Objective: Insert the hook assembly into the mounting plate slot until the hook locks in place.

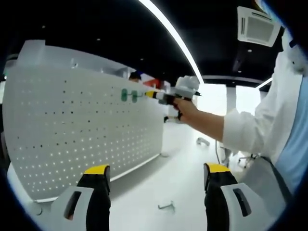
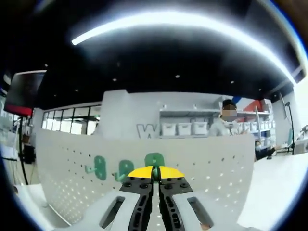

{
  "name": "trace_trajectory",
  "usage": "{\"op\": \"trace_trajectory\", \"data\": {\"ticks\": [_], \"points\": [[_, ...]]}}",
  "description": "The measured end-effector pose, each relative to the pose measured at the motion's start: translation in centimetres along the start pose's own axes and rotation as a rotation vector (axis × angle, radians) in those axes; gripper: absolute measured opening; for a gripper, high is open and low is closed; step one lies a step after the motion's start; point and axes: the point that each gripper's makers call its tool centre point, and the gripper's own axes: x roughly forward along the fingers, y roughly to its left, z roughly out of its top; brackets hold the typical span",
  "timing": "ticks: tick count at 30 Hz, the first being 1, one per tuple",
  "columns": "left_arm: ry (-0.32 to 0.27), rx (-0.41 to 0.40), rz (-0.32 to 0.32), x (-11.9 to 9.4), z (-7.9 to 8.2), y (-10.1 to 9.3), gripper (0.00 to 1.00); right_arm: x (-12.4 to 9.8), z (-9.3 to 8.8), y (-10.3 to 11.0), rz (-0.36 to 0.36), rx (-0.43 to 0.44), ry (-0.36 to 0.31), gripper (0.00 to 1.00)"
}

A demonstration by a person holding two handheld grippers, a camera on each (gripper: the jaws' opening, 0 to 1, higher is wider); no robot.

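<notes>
1. Risk, as I judge it: the hook could miss its hole or tilt and jam, since the right tool (image 1: 153, 94) reaches in at an angle.
2. The green hook (image 2: 155, 160) is small, pinched by the right tool's pressed-together jaws at the white pegboard (image 1: 72, 130); more green hooks (image 2: 98, 168) hang beside it.
3. The left tool (image 1: 156, 175) is spread and empty above the table (image 1: 163, 183).

My left gripper view faces the pegboard (image 1: 82, 125) obliquely from farther back; my right gripper view faces the pegboard (image 2: 62, 178) close, square-on.
</notes>
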Motion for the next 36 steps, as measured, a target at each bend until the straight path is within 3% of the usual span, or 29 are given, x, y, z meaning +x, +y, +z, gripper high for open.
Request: {"op": "trace_trajectory", "data": {"ticks": [36], "points": [[0.0,-0.01,-0.004,-0.06,-0.18,0.08,0.78,0.77,-0.67,-0.32,-0.032,0.005,-0.019,0.0]]}}
